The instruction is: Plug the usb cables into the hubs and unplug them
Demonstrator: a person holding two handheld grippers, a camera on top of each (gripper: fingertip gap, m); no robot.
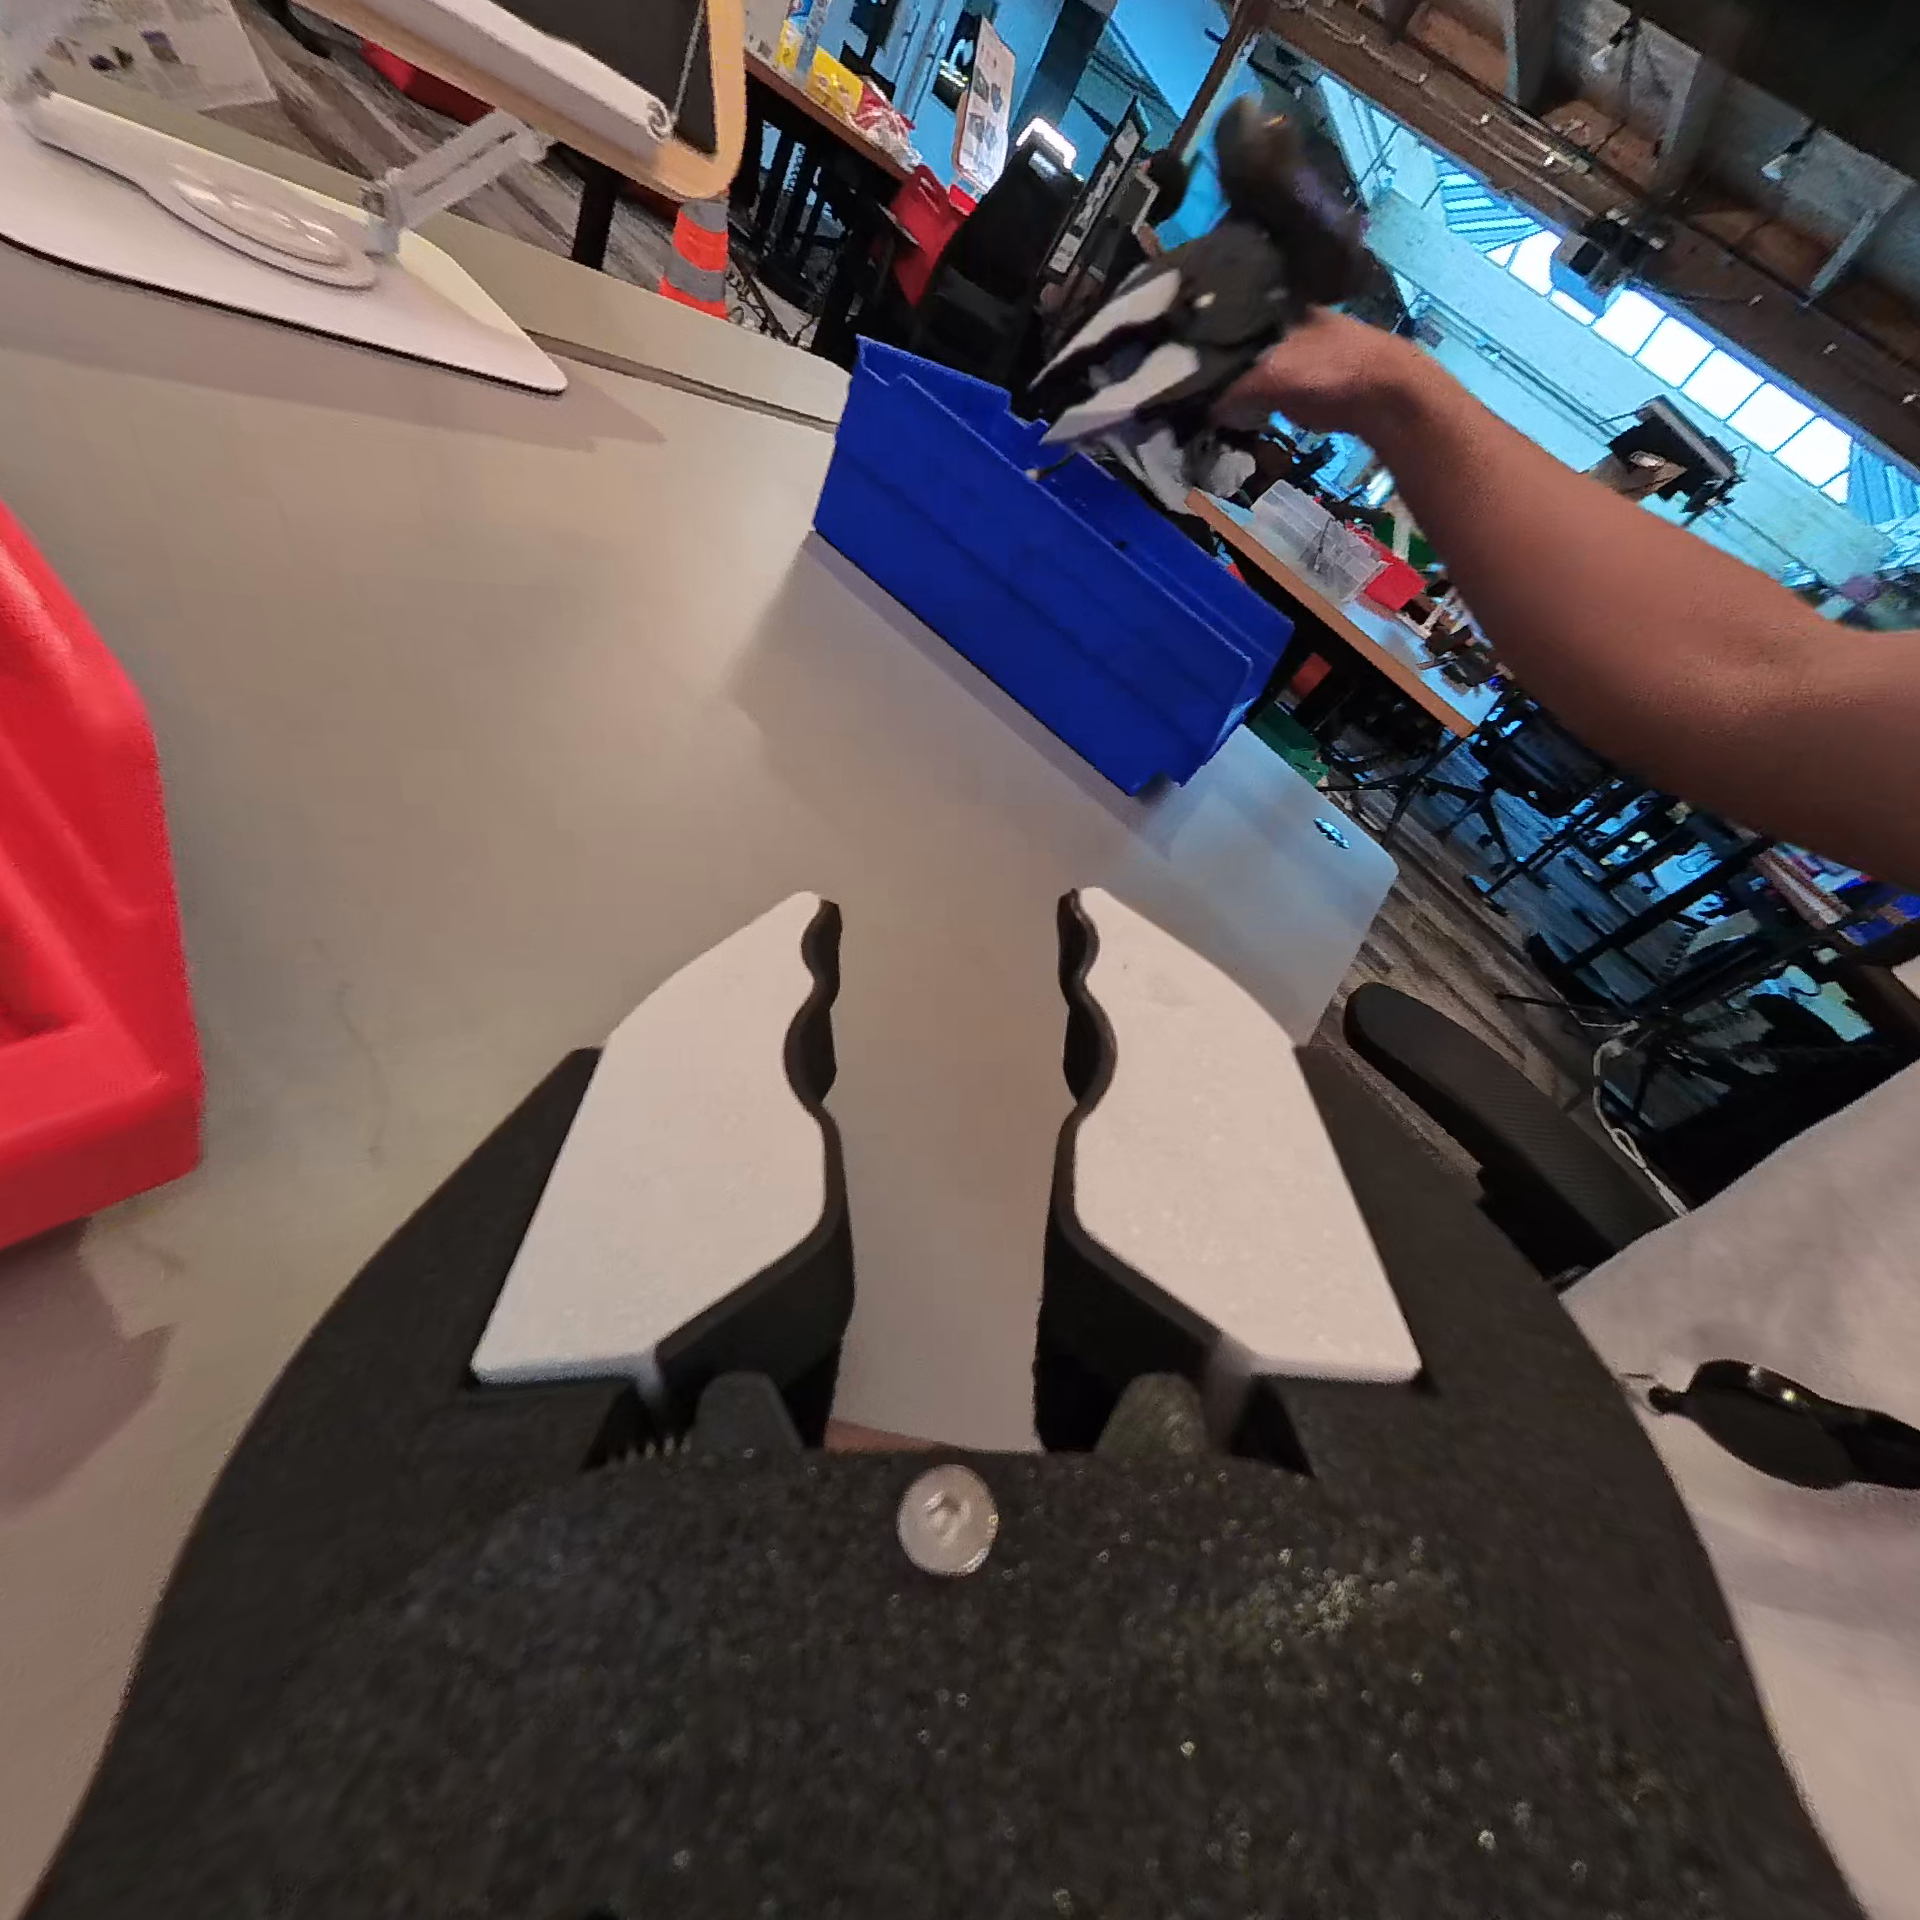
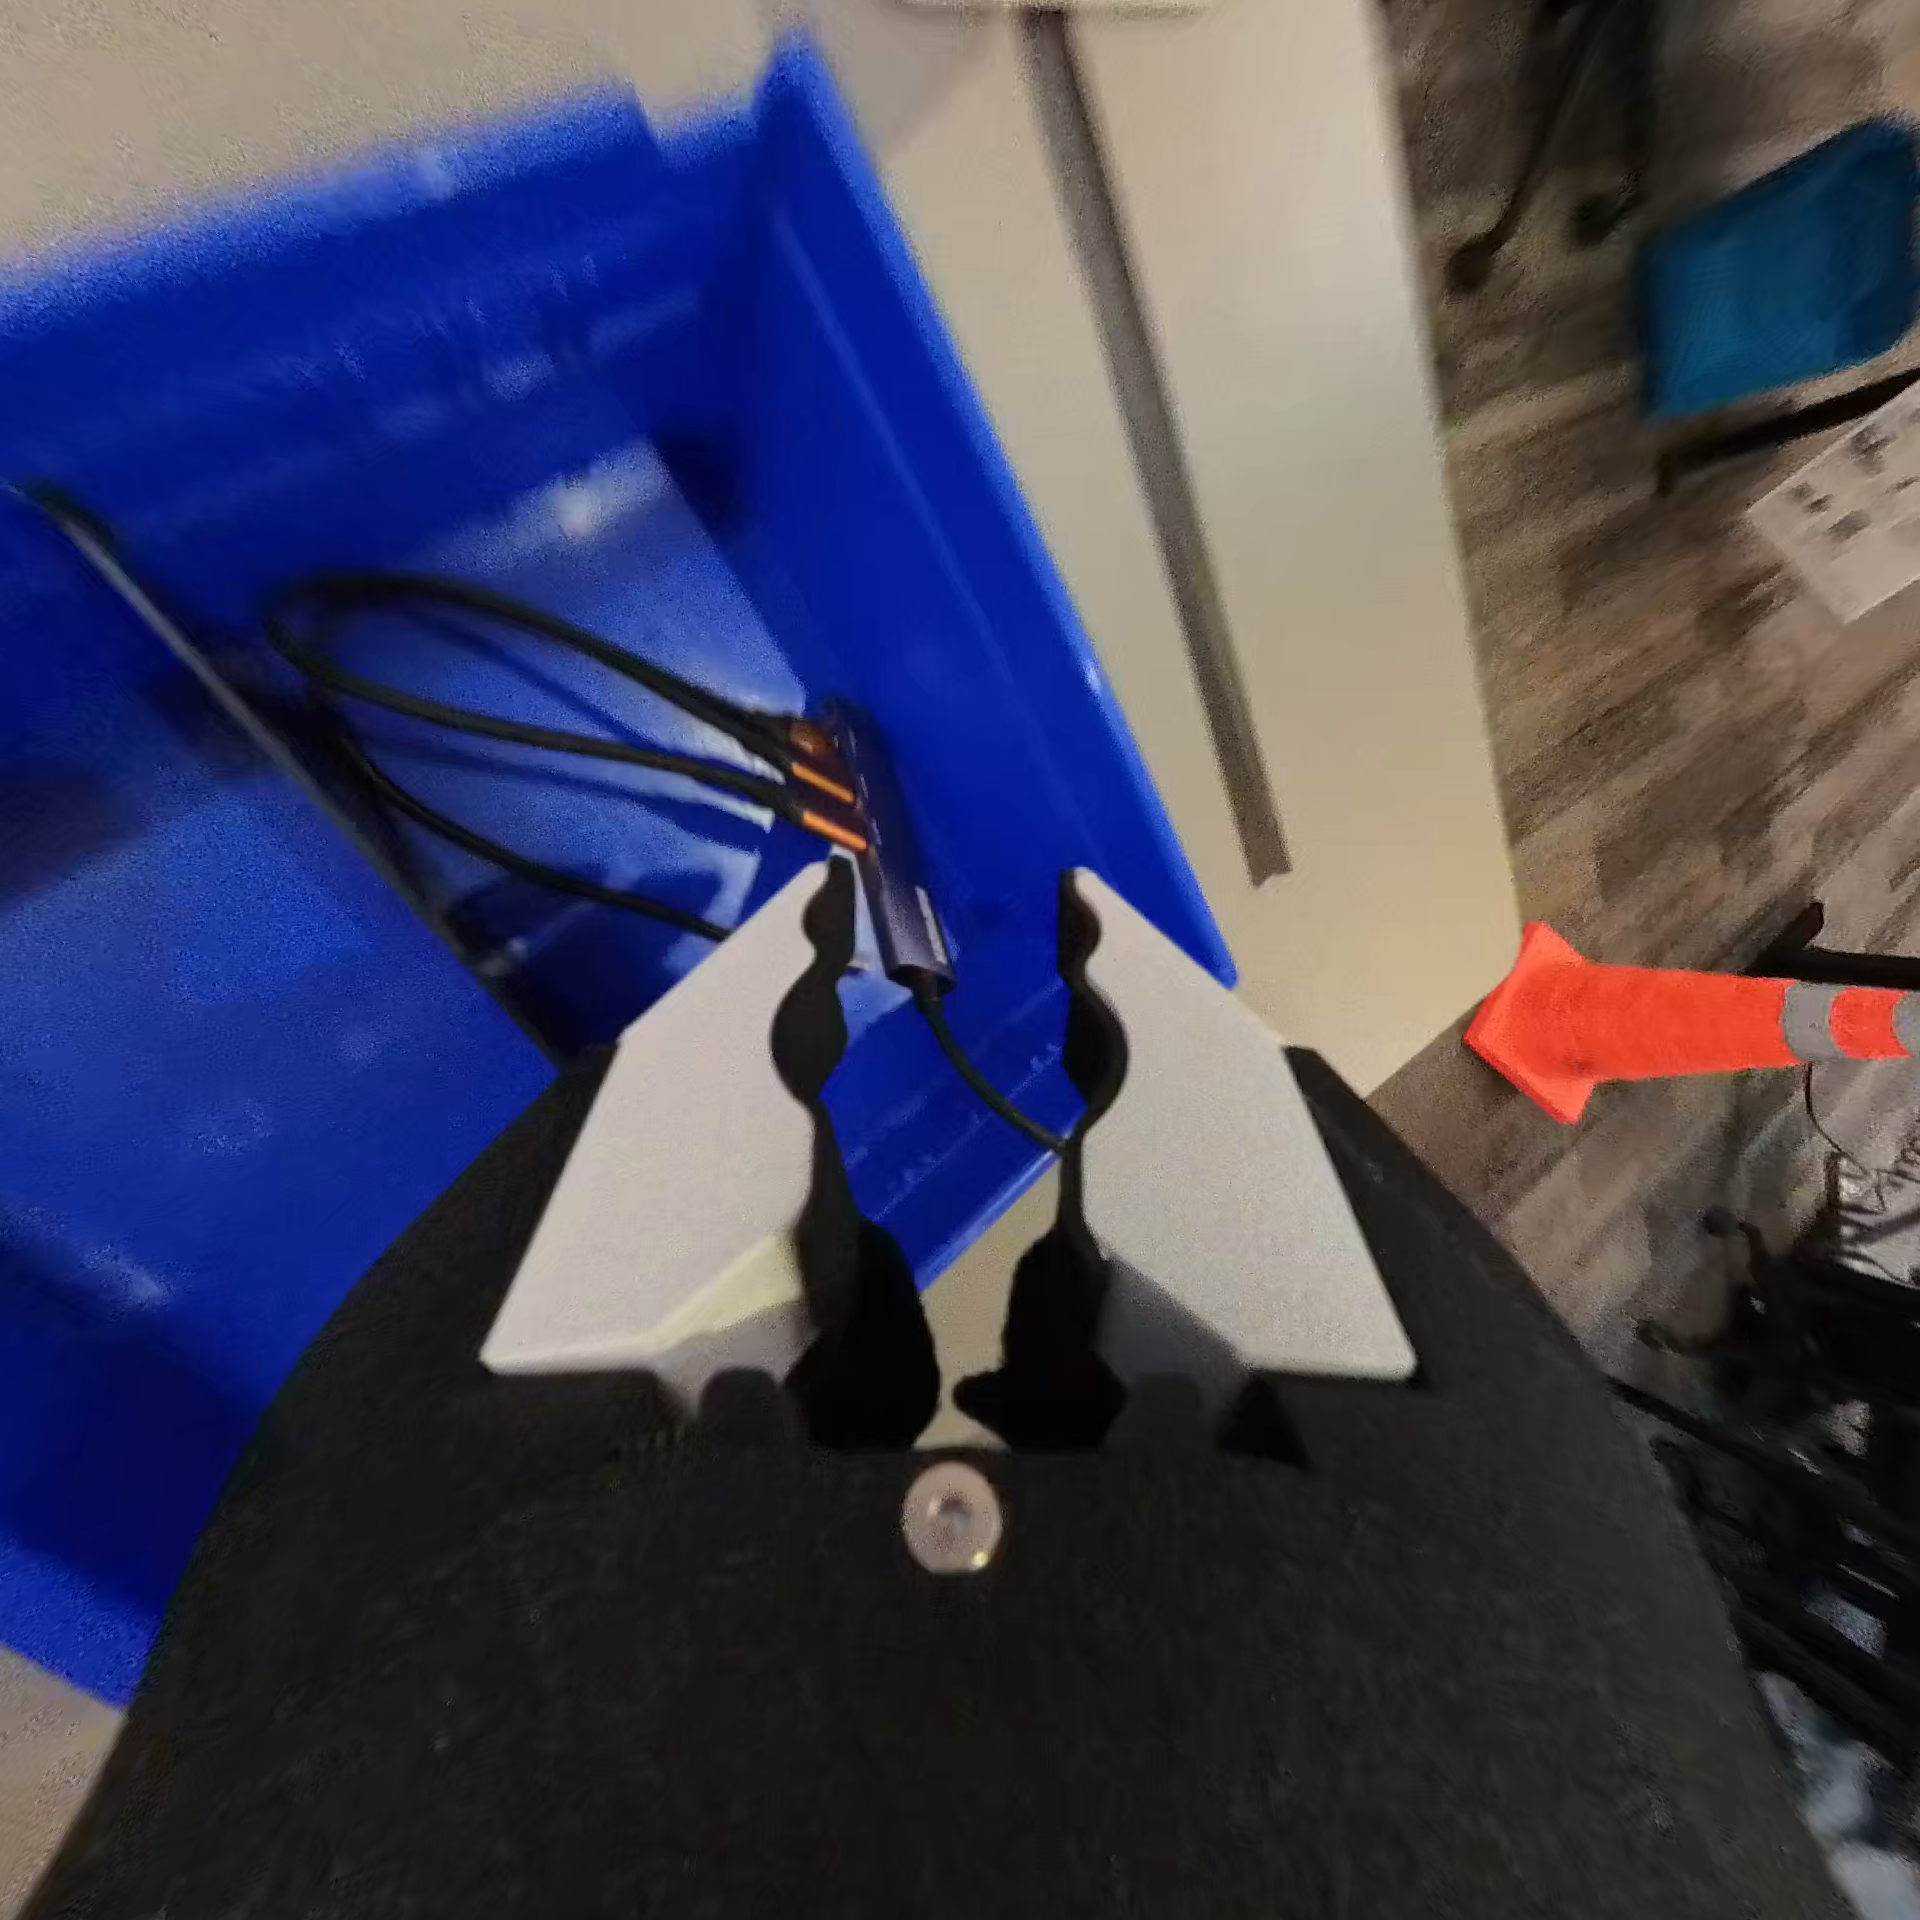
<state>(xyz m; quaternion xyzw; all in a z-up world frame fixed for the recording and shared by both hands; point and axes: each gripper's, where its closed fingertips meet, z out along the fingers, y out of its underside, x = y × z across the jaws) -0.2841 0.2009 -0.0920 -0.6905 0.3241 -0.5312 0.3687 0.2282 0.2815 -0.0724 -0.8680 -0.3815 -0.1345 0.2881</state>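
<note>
My left gripper [image 1: 948, 914] is open and empty, held low over a grey table [image 1: 468, 675]. A blue bin [image 1: 1039, 592] stands farther on, near the table's right edge. A hand holds my right gripper [image 1: 1055, 421] above that bin. In the right wrist view my right gripper [image 2: 948, 883] is open just above the bin [image 2: 935, 416]. In the bin lies a dark slim hub [image 2: 899, 914] with several black cables [image 2: 499, 717] plugged in by orange-banded plugs. The hub lies just past my fingertips. Its own cable runs back between the fingers and passes behind the right finger.
A red bin [image 1: 73, 935] stands at the left edge of the table. A white mat [image 1: 436, 312] with a magnifier lamp [image 1: 249, 223] lies at the far left. An orange cone [image 2: 1621, 1008] stands on the floor beyond the table. A black chair [image 1: 1507, 1112] is at the right. One gripper's finger ends stand about 50 centimetres off the other's.
</note>
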